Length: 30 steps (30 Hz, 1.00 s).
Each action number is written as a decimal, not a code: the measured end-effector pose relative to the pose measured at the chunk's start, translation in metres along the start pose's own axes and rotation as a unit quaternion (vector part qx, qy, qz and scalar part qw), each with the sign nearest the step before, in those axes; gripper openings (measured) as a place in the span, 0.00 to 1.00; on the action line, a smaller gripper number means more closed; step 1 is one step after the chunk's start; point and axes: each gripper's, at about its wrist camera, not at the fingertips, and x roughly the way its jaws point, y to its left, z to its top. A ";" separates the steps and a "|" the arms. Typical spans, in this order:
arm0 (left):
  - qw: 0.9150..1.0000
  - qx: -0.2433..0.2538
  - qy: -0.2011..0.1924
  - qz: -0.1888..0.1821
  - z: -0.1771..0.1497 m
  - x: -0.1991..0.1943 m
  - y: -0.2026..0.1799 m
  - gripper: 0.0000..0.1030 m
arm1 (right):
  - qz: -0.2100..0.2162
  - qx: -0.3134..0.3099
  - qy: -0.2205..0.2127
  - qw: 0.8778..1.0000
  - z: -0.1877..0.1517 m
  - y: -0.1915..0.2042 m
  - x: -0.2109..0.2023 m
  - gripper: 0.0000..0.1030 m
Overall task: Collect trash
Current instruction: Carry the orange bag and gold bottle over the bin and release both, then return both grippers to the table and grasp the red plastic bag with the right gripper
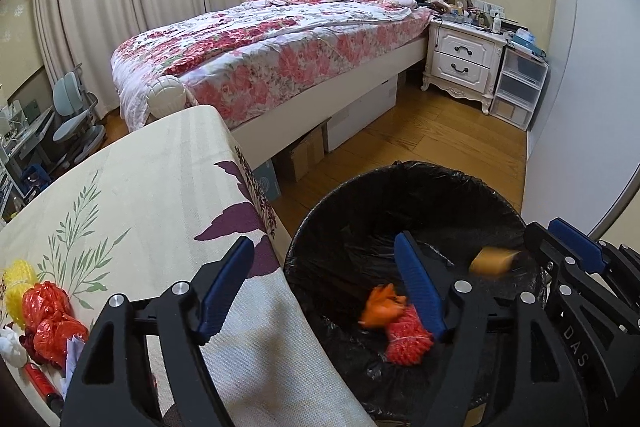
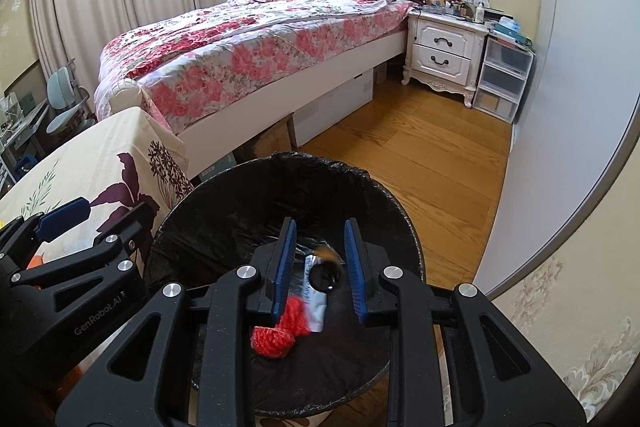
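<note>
A round bin with a black liner stands on the floor beside the table. Inside lie a red mesh wad, an orange scrap and a white wrapper. A blurred brown roll is in mid-air inside the bin. My left gripper is open and empty, spanning the table edge and the bin. My right gripper is open over the bin, with the roll below its fingers. More trash sits on the table at left: a yellow mesh, red bags, a red tube.
The table has a floral cloth. A bed with boxes underneath stands behind. A white nightstand and plastic drawers are at back right. A wooden floor lies beyond the bin. A chair is at far left.
</note>
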 end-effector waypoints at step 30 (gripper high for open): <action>0.997 -0.062 -0.005 0.054 -0.041 -0.081 0.079 0.80 | 0.024 -0.015 -0.002 1.000 -0.028 0.032 -0.055 0.47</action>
